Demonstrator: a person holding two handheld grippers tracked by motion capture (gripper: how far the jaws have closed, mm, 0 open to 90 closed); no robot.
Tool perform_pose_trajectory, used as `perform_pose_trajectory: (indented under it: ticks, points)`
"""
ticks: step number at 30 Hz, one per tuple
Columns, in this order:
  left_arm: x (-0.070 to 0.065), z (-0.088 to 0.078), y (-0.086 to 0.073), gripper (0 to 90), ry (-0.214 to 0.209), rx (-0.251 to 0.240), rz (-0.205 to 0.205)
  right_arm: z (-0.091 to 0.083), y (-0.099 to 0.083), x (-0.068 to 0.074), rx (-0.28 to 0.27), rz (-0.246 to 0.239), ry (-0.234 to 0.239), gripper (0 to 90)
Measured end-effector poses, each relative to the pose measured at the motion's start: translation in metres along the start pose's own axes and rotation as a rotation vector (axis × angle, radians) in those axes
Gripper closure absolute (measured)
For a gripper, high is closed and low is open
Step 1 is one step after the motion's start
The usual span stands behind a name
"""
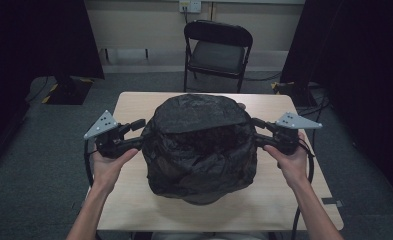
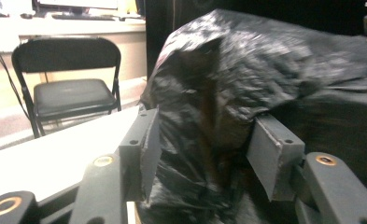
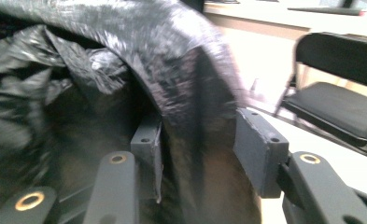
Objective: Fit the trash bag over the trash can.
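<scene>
The black bag [image 1: 201, 145] sits between the grippers, left gripper [image 1: 140, 134] and right gripper [image 1: 254, 131] each half-open astride its side folds.

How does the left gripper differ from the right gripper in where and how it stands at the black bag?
The left gripper stands at the black bag's left side, the right gripper at its right side. The left gripper's jaws straddle a bulging fold with gaps beside the pads, while the right gripper's jaws straddle a narrower ridge of plastic. Both have jaws apart with bag film between them, and both carry a grey three-cornered plate.
</scene>
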State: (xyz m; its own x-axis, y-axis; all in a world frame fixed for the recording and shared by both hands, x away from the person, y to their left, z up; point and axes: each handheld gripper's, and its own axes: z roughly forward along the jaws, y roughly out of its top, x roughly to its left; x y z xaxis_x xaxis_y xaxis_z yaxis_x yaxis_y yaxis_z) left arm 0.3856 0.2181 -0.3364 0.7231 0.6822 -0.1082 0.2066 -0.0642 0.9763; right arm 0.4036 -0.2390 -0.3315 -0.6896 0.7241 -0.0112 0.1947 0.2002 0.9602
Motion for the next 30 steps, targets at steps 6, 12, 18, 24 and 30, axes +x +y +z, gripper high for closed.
perform_pose_trajectory:
  ticks: [6, 12, 18, 24, 30]
  points:
    - [0.011, 0.023, -0.007, 48.5, -0.097, -0.003, -0.047, 0.023, -0.006, -0.008, -0.022, 0.055, 0.065, 60.9]
    - [0.002, 0.025, -0.015, 80.1, -0.217, -0.027, -0.048, 0.021, -0.009, 0.001, -0.017, -0.004, 0.119, 90.0]
    - [-0.015, 0.021, -0.016, 90.0, -0.299, 0.005, -0.001, -0.002, -0.013, 0.005, 0.012, 0.014, 0.147, 90.0]
    - [-0.018, 0.024, -0.013, 90.0, -0.207, 0.034, 0.017, -0.017, -0.016, 0.006, 0.019, 0.005, 0.101, 90.0]
    - [0.0, 0.039, -0.019, 90.0, -0.142, 0.054, -0.045, -0.007, -0.021, -0.01, 0.013, 0.061, 0.04, 90.0]
